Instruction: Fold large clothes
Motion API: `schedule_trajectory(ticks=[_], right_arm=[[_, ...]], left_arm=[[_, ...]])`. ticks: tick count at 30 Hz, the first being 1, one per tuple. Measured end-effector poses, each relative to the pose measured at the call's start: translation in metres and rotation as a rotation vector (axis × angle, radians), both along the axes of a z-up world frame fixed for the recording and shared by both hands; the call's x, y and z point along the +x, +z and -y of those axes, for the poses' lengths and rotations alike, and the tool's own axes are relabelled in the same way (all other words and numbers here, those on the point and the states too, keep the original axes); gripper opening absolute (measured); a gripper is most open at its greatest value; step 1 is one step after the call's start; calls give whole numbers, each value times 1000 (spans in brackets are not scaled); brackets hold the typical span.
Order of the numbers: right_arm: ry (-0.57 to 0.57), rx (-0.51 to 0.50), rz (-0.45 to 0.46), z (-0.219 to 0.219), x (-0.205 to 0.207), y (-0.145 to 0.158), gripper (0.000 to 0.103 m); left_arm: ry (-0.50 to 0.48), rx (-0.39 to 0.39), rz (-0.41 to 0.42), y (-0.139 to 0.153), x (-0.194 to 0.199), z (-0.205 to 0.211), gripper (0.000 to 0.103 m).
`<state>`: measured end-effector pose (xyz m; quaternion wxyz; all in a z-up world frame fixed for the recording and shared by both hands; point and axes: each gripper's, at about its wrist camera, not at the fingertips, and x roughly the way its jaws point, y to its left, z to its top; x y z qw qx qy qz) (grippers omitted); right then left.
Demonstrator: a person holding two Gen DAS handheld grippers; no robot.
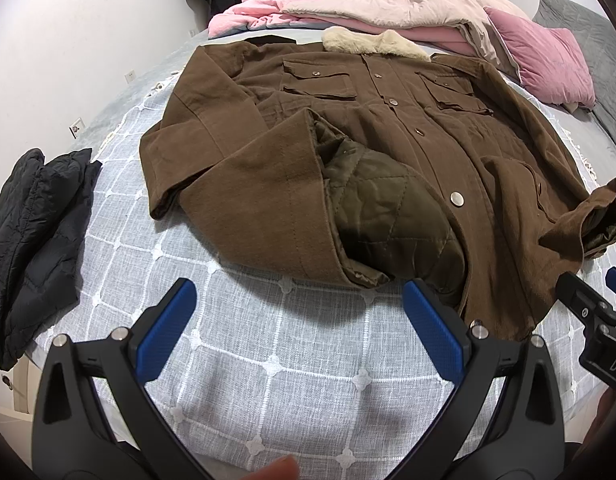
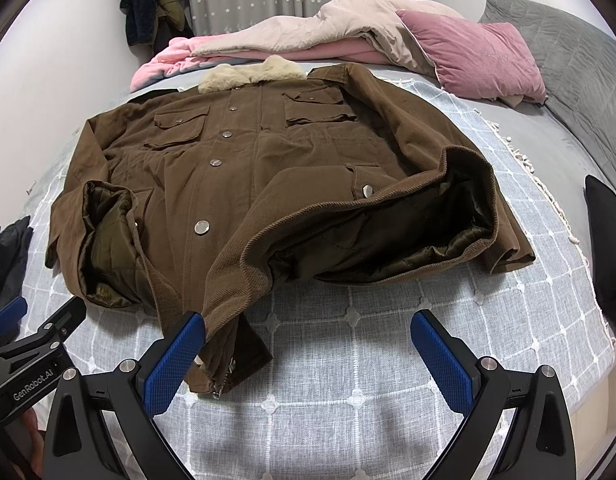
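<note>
At the bottom of the left wrist view the left gripper [image 1: 300,312] has its fingers spread wide over the bare bed cover [image 1: 268,360], holding nothing. In the right wrist view the right gripper [image 2: 308,344] is just as wide, its left pad touching the coat's lower front corner. The brown coat [image 1: 348,152] fills the middle of both frames, lying front up and buttoned on the bed, hem nearest. Both sleeves look already folded inward across the body, quilted lining showing at the cuffs. The lengthwise folds seem still to come. A black jacket [image 1: 32,248] lies folded at left; the fur collar [image 1: 376,44] and pink bedding [image 1: 388,12] sit farthest.
</note>
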<state>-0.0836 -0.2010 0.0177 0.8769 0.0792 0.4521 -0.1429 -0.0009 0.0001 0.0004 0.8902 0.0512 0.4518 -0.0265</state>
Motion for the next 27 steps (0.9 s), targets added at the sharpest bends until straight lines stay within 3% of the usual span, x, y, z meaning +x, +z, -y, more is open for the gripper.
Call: schedule_trajectory(ticks=[12, 19, 20, 22, 27], right_arm=[[-20, -12, 15, 5, -9, 3, 103], [-97, -31, 190, 32, -21, 25, 103], [-108, -5, 196, 39, -23, 28, 103], [-127, 75, 213, 55, -27, 33, 103], [-147, 245, 206, 93, -37, 43, 103]], left_arm=[[-20, -50, 13, 4, 6, -9, 102], [-61, -197, -31, 14, 21, -39, 102], [-72, -253, 14, 22, 21, -48, 102], [-59, -276, 64, 36, 23, -57, 102], [-34, -303, 16, 39, 50, -64, 102]])
